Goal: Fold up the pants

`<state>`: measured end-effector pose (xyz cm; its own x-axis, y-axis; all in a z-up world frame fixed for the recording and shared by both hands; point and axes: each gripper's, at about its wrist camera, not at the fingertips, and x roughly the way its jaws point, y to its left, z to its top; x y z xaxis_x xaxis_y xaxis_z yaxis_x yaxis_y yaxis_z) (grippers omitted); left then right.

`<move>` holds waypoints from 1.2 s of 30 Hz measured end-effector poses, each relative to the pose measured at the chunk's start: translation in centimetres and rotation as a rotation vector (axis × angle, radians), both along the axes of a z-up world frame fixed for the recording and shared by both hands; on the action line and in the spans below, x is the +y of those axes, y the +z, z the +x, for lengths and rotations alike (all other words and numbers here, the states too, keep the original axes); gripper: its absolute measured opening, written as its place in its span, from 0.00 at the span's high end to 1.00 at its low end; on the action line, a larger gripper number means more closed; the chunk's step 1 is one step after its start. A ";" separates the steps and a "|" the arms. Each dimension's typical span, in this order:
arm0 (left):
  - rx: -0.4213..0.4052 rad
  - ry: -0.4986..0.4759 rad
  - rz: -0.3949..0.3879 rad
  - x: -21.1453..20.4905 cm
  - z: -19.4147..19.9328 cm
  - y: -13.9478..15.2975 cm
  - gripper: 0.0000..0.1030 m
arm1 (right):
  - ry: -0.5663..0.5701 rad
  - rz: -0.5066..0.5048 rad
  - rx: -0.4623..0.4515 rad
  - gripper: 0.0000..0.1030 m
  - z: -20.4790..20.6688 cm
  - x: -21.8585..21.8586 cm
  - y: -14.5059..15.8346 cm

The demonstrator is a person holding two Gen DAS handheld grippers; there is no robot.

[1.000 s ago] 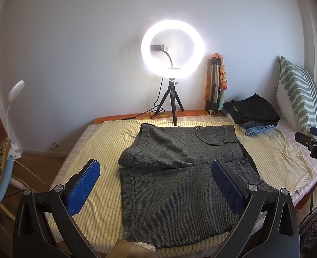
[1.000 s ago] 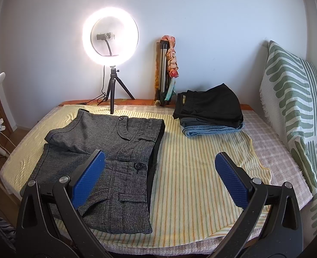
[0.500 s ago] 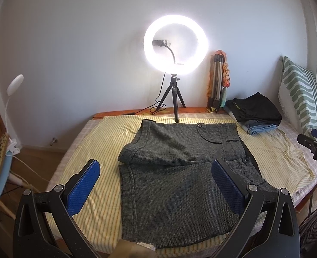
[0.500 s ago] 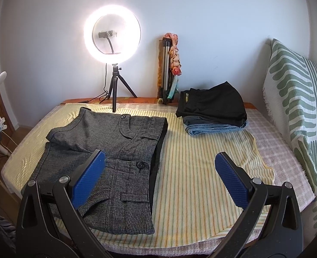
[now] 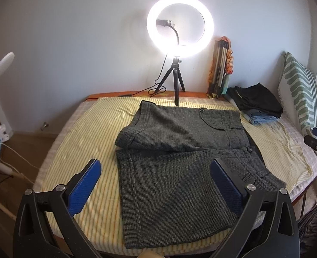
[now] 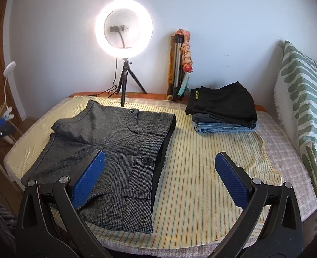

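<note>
Above pants (image 5: 180, 161): both grippers' fingers (image 5: 84, 186) wide apart, holding nothing.

Quick count of what's here: one pair of grey shorts (image 5: 180, 154) spread out on the bed (image 6: 203, 172), and I can see two buttons (image 6: 144, 160) on them. One stack of folded clothes (image 6: 223, 111) with what looks like two pieces in it, a black one on a blue denim one. One lit ring light (image 5: 180, 25) on its own little tripod, plus one more folded tripod (image 6: 176, 64) leaning on the wall. One striped pillow (image 6: 304, 111). One small white lamp (image 5: 4, 61). Two grippers, left gripper (image 5: 156, 185) and right gripper (image 6: 160, 176), each with two blue pads.
</note>
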<state>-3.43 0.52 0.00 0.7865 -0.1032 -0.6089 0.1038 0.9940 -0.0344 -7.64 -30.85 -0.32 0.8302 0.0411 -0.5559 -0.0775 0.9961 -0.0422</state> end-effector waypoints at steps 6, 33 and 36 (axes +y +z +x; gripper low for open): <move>0.029 -0.058 -0.002 1.2 -0.3 -0.9 0.17 | 0.110 -0.006 0.006 0.00 -0.4 0.7 -0.9; 0.321 -0.357 0.126 -0.1 -0.3 -8.6 0.46 | 0.620 -0.620 0.290 0.27 -2.2 8.5 -11.3; 0.325 -0.366 0.137 -0.2 -0.1 -9.0 0.46 | 0.631 -0.681 0.279 0.27 -1.9 8.7 -12.0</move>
<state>-3.58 0.30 -8.97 0.4813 -0.2390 -0.8433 0.4519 0.8920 0.0051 -9.58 -22.20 -12.34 0.6002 0.0304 -0.7992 -0.6842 0.5370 -0.4934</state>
